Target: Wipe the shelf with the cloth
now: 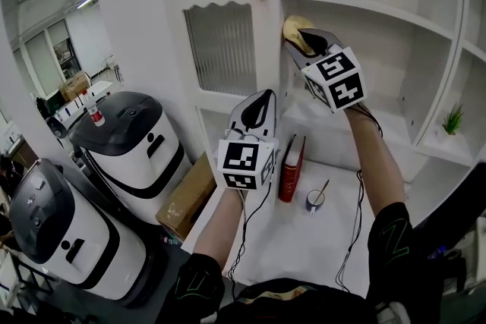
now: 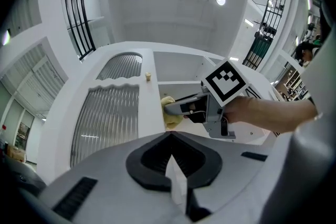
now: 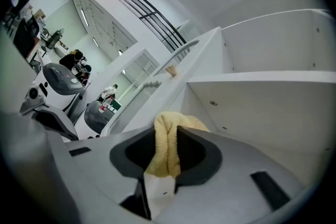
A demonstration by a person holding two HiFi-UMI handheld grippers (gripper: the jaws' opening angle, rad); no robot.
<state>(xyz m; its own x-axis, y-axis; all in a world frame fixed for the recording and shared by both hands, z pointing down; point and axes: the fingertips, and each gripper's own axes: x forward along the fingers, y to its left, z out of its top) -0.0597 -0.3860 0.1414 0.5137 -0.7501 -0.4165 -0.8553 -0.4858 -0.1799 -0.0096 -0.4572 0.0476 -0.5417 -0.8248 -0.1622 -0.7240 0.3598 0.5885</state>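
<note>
Fingers [image 3: 159, 192] of your right gripper [image 1: 298, 40]: clamped on the yellow cloth [image 3: 168, 139].
Cloth: raised at the left end of the shelf [image 1: 380, 11], beside the door frame; contact with the board not discernible.
Left gripper [image 1: 260, 99]: fingers pressed together, empty, lower down, apart from the shelf.
Progress, as judged: wiping at an early stage at most; you have the whole run toward the right edge left to do.

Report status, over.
Right gripper shut on cloth, in shelf's corner. Left gripper shut, empty, held lower. Book and cup below, clear.
</note>
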